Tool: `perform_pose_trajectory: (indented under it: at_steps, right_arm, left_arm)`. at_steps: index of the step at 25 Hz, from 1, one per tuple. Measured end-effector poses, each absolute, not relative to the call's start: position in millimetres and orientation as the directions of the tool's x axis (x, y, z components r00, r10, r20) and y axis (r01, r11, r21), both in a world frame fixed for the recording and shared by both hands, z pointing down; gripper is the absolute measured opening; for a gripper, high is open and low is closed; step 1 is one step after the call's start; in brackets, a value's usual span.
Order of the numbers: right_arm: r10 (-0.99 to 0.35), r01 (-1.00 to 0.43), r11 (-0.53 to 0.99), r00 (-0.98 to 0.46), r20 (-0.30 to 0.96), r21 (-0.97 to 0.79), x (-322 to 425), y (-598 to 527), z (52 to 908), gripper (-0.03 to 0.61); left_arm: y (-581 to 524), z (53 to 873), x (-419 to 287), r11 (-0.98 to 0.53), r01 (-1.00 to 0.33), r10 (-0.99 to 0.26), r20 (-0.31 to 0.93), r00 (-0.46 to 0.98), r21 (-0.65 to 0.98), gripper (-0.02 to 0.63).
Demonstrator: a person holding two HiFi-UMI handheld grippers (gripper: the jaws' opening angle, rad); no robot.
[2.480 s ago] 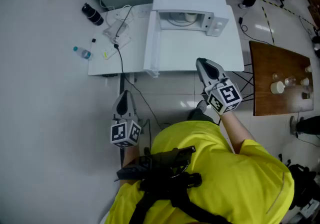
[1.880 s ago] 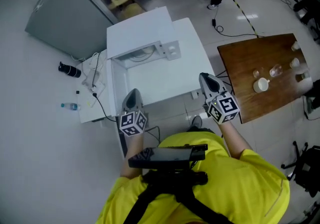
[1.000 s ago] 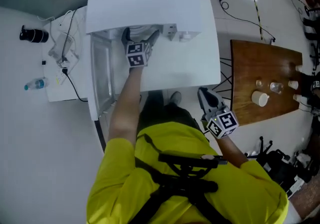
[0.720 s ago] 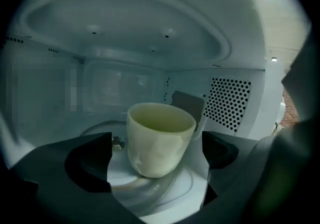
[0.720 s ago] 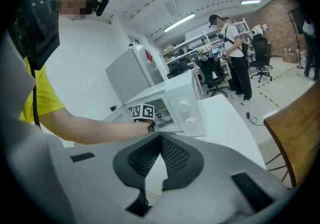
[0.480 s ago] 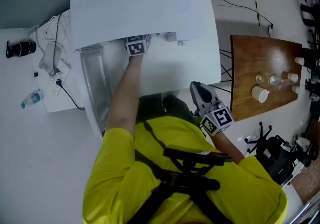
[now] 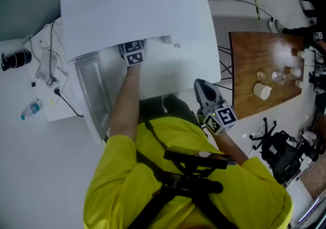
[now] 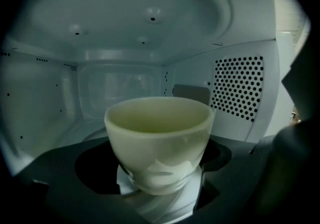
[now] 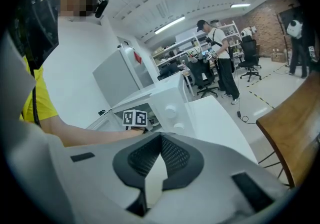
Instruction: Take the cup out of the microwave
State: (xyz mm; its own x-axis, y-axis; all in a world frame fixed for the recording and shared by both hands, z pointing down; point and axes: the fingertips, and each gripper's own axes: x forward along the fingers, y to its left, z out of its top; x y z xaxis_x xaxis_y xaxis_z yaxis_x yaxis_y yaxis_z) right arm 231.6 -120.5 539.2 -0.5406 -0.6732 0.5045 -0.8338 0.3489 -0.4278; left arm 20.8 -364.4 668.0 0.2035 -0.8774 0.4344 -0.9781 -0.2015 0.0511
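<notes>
A cream cup (image 8: 159,143) stands inside the white microwave (image 7: 127,8), on its turntable. My left gripper (image 8: 159,170) reaches into the oven cavity. Its jaws are closing, with the cup between them and a dark finger (image 8: 282,168) at the cup's right; no pad visibly presses the cup. In the head view only the left gripper's marker cube (image 7: 133,52) shows at the oven mouth, and the cup is hidden. My right gripper (image 7: 205,89) hangs shut and empty in front of the table, close to my body.
The microwave door (image 7: 91,93) stands swung open at the left. A wooden table (image 7: 254,49) at the right carries a white cup (image 7: 262,91) and small glasses. Cables, a bottle (image 7: 30,109) and a black object (image 7: 15,59) lie at the left. A person (image 9: 220,58) stands in the background.
My left gripper has gone from in front of the open door deep into the microwave cavity. The right gripper has stayed low near my body, shifting a little.
</notes>
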Motion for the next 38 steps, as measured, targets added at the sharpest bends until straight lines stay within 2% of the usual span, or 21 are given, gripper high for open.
perform_pose_trajectory:
  at_steps: [6, 15, 21, 28, 33, 38]
  right_arm:
    - [-0.666, -0.824, 0.364, -0.555, 0.497, -0.434, 230.8, -119.4, 540.0, 0.005]
    - [-0.7, -0.817, 0.421, -0.569, 0.431, -0.395, 240.6, -119.7, 501.6, 0.005]
    - [-0.747, -0.813, 0.477, -0.576, 0.333, -0.335, 259.1, -116.1, 454.9, 0.005]
    - [-0.715, -0.77, 0.557, -0.635, 0.292, -0.312, 269.0, -84.5, 444.6, 0.005]
    - [-0.684, -0.73, 0.622, -0.683, 0.255, -0.286, 239.8, -97.8, 438.3, 0.005]
    - [-0.641, -0.682, 0.675, -0.731, 0.234, -0.281, 183.8, -88.7, 419.6, 0.005]
  left_arm:
    - [-307.5, 646.8, 15.8, -0.2, -0.978, -0.889, 0.41, 0.206, 0.058, 0.436]
    - [-183.4, 586.4, 29.7, -0.245, -0.966, -0.856, 0.452, 0.252, 0.075, 0.436]
    - [-134.1, 505.3, 48.4, -0.293, -0.956, -0.887, 0.365, 0.283, 0.028, 0.436]
    - [-81.5, 452.9, 42.2, -0.229, -0.973, -0.929, 0.305, 0.207, -0.037, 0.436]
    - [-43.9, 410.4, 14.3, -0.175, -0.984, -0.939, 0.305, 0.157, -0.035, 0.436]
    - [-13.0, 386.3, -43.2, -0.121, -0.992, -0.945, 0.31, 0.107, -0.025, 0.436]
